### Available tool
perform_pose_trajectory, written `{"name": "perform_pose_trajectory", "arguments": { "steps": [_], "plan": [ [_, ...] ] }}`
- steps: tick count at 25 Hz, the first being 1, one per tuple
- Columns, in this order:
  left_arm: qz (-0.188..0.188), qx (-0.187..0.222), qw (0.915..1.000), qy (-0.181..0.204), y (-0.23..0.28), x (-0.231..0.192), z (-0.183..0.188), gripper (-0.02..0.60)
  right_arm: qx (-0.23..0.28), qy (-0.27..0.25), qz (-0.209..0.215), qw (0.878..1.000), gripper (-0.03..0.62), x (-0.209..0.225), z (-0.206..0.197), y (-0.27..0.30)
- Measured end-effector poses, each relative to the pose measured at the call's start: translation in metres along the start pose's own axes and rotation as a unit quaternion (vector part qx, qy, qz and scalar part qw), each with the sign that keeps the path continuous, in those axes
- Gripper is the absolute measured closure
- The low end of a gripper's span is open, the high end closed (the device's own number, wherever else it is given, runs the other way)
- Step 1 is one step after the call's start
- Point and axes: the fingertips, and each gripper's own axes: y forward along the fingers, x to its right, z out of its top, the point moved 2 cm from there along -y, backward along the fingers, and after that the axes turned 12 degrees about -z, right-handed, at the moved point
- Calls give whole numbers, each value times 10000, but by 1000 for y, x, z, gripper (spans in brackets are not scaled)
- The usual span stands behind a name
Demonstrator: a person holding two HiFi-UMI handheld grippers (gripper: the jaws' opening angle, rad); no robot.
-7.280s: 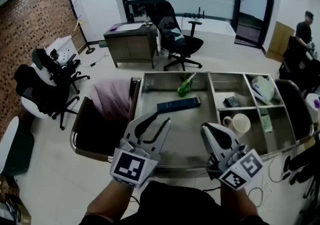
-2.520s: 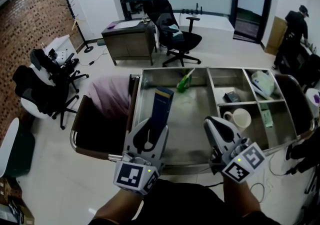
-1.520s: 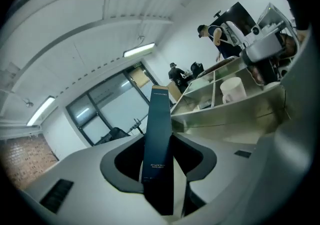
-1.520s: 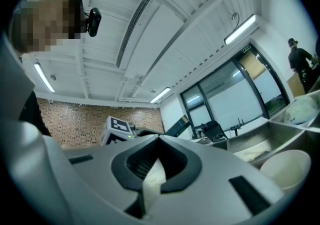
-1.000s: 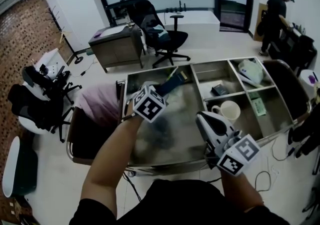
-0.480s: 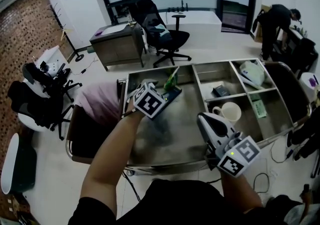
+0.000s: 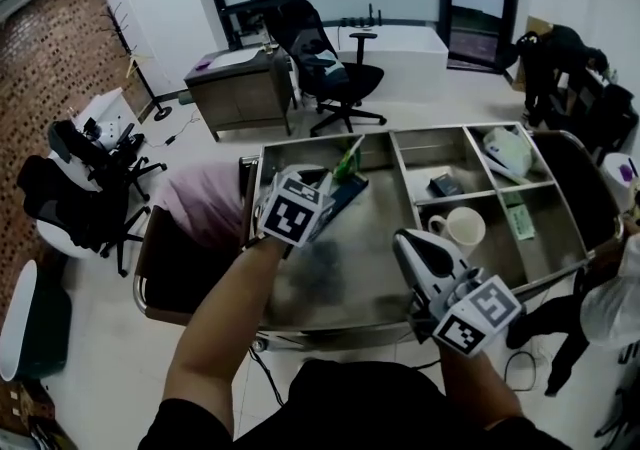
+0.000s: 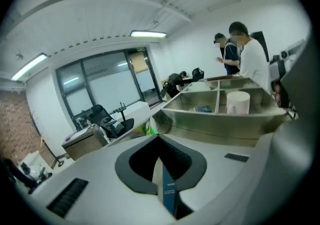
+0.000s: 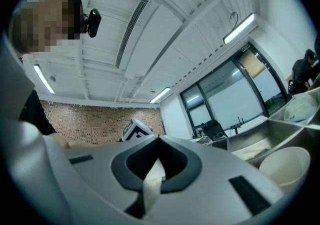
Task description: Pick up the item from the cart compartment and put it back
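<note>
A flat blue box (image 7: pixel 346 194) lies at the far end of the steel cart's (image 7: pixel 330 322) large left compartment, beside a green packet (image 7: pixel 349 159). My left gripper (image 7: pixel 318 188) hovers just short of the box with its jaws shut and nothing gripped. In the left gripper view the tips (image 8: pixel 159 138) meet, and only a sliver of blue shows through the slit below them. My right gripper (image 7: pixel 405 238) hangs over the cart's near edge, shut and empty. Its tips (image 9: pixel 159 139) also meet in the right gripper view.
A white mug (image 7: pixel 462 228) stands in a middle compartment, with a dark small item (image 7: pixel 443 184) behind it and a white bag (image 7: pixel 505 150) at the far right. A pink-cushioned chair (image 7: pixel 200 213) stands left of the cart. A person (image 7: pixel 612 306) is at its right end.
The left gripper lifted the blue box, carried it to the far end of the compartment and laid it by the green packet. It now sits slightly back from the box. The right gripper stayed put.
</note>
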Motion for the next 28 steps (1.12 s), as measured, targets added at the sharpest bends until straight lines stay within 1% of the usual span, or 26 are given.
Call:
{"name": "perform_pose_trajectory", "arguments": {
  "steps": [3,7,9,12,17,19,22,25,28],
  "plan": [
    [42,758,9959,-492,-21,5,12,581,-25,-6,28,10000,574,-2,-2,2],
    [194,1452,9859,-808,-50,14,16,581,-38,-18,80,10000,574,-6,-4,4],
    [285,1803,9785,-962,-67,17,17,581,-64,-37,105,9999,574,-7,-6,5],
    [388,2277,9673,-1047,-96,27,19,581,-115,-51,144,9998,574,-9,-8,6],
    [221,2945,9473,-1242,-139,62,14,581,-144,-93,244,9996,574,-15,-8,7],
    [185,3083,9427,-1262,-150,74,11,581,-153,-113,278,9994,574,-17,-9,7],
    [206,3128,9419,-1210,-159,86,5,581,-165,-130,309,9993,574,-20,-9,6],
    [246,3153,9405,-1240,-166,94,0,581,-165,-149,323,9992,574,-21,-7,3],
    [360,3176,9405,-1150,-172,98,-3,581,-134,-145,311,9993,574,-19,-4,3]
  ]
}}
